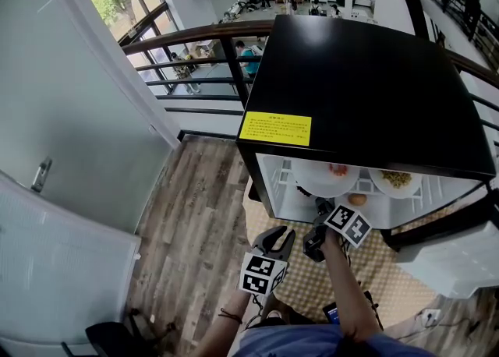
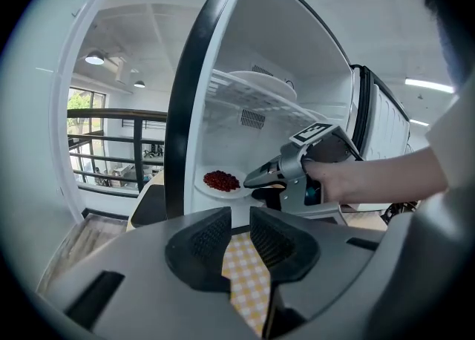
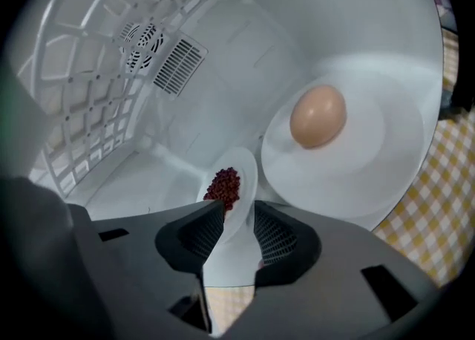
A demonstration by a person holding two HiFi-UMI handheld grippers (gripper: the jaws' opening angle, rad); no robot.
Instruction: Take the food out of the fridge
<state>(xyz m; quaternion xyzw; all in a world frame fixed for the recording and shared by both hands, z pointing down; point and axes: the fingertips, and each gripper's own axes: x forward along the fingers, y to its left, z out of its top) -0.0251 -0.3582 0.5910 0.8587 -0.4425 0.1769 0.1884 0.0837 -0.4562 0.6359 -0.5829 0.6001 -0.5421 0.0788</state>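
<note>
**Wood floor [image 1: 195, 215], fridge [image 1: 366, 90] open**

My left gripper [image 2: 240, 217] hangs outside, jaws released and empty. My right gripper [image 3: 237, 211] is inside the fridge, jaws released astride the rim of the bean plate [image 3: 246, 171], with the egg plate [image 3: 371, 171] just right.

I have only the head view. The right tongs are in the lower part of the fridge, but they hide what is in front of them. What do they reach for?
Observer: In the right gripper view, a small plate with dark red food on it has its rim between the right tongs.
Operator: Are they closed on the rim?
Observer: No. The pads stand apart, and a gap shows beside the rim.
Operator: Do the left tongs carry something?
Observer: No. In the left gripper view, the left tongs are slightly apart and empty, with only the checked mat showing between them.
</note>
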